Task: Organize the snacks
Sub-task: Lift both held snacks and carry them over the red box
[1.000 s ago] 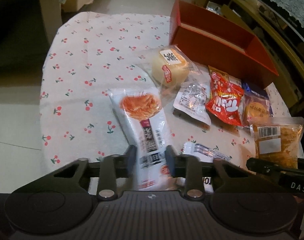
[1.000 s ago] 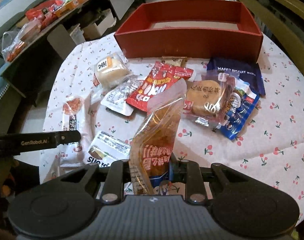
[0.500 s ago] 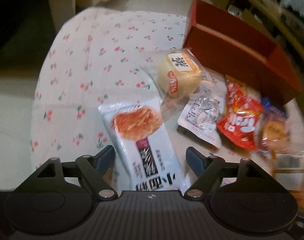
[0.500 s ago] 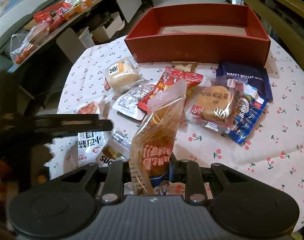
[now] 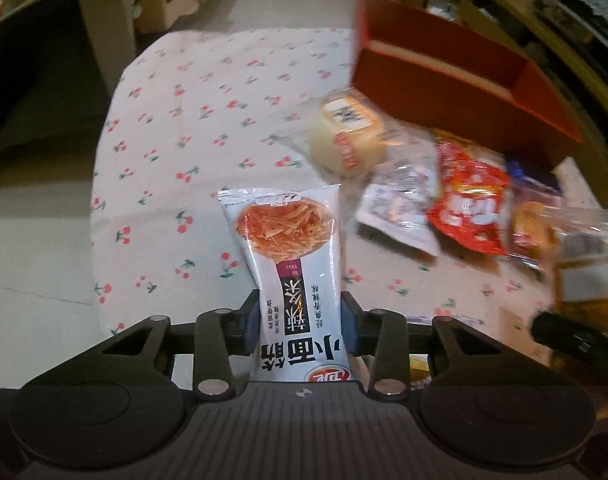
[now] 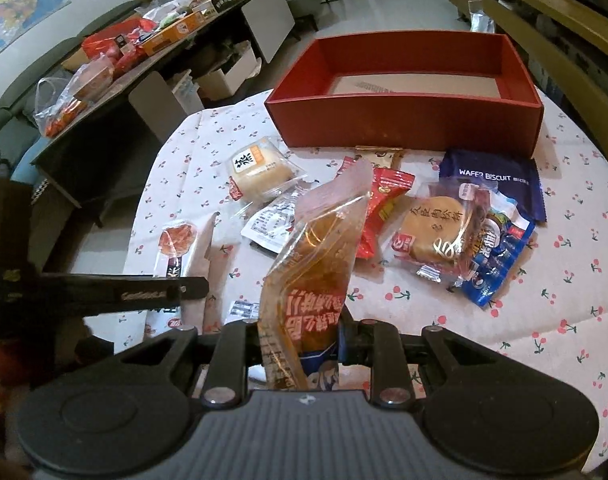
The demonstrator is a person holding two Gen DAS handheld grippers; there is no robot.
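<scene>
My left gripper [image 5: 302, 328] has its jaws closing on a white spicy-strips packet [image 5: 292, 240], and the pads press on its lower part. The packet stands up between the fingers, off the cherry-print cloth [image 5: 208, 120]. In the right wrist view the same packet [image 6: 176, 244] shows at the left, behind a left finger [image 6: 152, 290]. My right gripper [image 6: 300, 340] is shut on a clear orange snack pouch [image 6: 320, 248], held upright. The empty red box [image 6: 404, 128] stands at the far side of the table.
Loose snacks lie in front of the box: a wrapped bun [image 6: 260, 170], a clear packet [image 6: 272, 224], a red packet [image 6: 388, 200], a round cake [image 6: 436, 228], a wafer biscuit pack [image 6: 492, 176] and a blue packet [image 6: 496, 256]. A cluttered side table [image 6: 152, 40] stands left.
The left gripper spread wide around the white packet, then closed on it and raised it upright. The right gripper kept the orange pouch and stayed about where it was.
</scene>
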